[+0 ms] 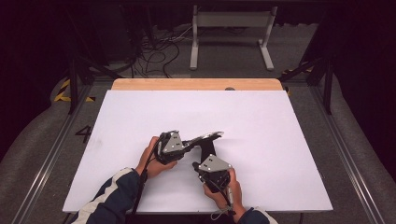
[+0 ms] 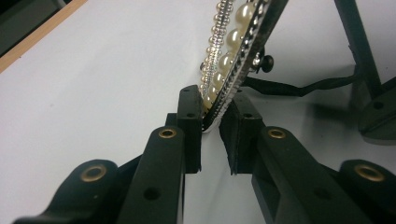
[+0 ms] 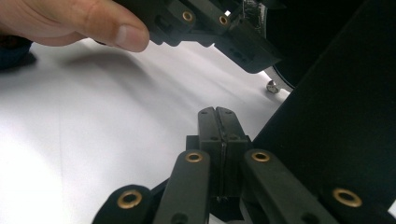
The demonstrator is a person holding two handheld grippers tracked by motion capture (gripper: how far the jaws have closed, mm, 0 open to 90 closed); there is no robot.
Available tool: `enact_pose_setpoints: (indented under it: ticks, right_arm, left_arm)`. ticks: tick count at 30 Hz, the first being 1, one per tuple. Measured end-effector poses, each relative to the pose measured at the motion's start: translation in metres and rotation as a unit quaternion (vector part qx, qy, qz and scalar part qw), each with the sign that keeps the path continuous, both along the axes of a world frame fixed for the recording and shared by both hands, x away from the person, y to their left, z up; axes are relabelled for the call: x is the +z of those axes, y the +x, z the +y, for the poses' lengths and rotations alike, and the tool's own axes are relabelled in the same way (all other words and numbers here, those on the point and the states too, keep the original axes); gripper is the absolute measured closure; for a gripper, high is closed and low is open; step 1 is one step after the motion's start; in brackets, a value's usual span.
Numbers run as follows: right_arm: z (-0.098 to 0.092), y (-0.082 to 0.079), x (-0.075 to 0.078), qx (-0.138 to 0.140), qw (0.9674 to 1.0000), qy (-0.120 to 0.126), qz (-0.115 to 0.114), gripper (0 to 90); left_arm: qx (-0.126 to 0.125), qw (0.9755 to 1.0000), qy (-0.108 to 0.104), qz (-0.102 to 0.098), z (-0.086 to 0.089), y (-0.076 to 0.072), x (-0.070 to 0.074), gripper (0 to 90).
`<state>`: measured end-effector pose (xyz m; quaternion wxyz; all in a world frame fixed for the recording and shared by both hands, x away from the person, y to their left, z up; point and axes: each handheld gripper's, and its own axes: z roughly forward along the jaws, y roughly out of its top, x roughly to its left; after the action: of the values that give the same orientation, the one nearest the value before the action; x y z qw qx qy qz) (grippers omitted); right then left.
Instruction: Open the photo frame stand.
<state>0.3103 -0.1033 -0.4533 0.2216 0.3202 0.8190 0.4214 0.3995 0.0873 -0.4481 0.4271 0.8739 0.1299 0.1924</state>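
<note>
Right now the left tool [image 2: 212, 122] has its two black jaws nearly closed on the lower edge of a pearl-trimmed frame [image 2: 233, 51], the pads pressing on either face of its thin rim; rows of cream pearls and small silver beads run up the frame's front, and a small dark screw sits on its back. From the high view the frame [image 1: 201, 137] is tilted up off the white counter [image 1: 261, 130], near the middle of it, with a black easel-like back leg [image 1: 207, 150] reaching down toward the right tool [image 1: 198, 167]. The left tool [image 1: 184, 144] comes in from the frame's left side, held in the person's left hand [image 1: 152, 161]. In the right gripper view the right tool [image 3: 217, 116] has its jaws pressed fully together with nothing between them, hovering low over the counter just beside a wide black panel [image 3: 336, 116], whether it touches that panel I cannot tell
</note>
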Motion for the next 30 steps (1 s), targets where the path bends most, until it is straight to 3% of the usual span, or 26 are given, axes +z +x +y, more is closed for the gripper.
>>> enact_pose_setpoints:
  ticks: [10, 16, 22, 30]
  right_arm:
    - [-0.008, 0.002, 0.0, 0.007, 0.9999, 0.005, 0.008, 90.0]
    - [-0.018, 0.006, 0.002, -0.003, 0.9999, -0.001, 0.011, 90.0]
    - [-0.033, 0.011, 0.003, -0.01, 0.9996, 0.014, 0.023, 90.0]
    - [-0.036, 0.013, 0.004, -0.007, 0.9995, 0.015, 0.027, 90.0]
  left_arm:
    - [-0.004, 1.0, 0.006, -0.005, 0.002, -0.004, 0.002, 79.8]
    - [-0.008, 0.9999, 0.011, -0.009, 0.0, -0.006, 0.002, 79.7]
    - [-0.015, 0.9997, 0.017, -0.007, -0.001, -0.007, 0.004, 79.5]
    - [-0.015, 0.9996, 0.021, -0.007, -0.001, -0.009, 0.005, 79.3]
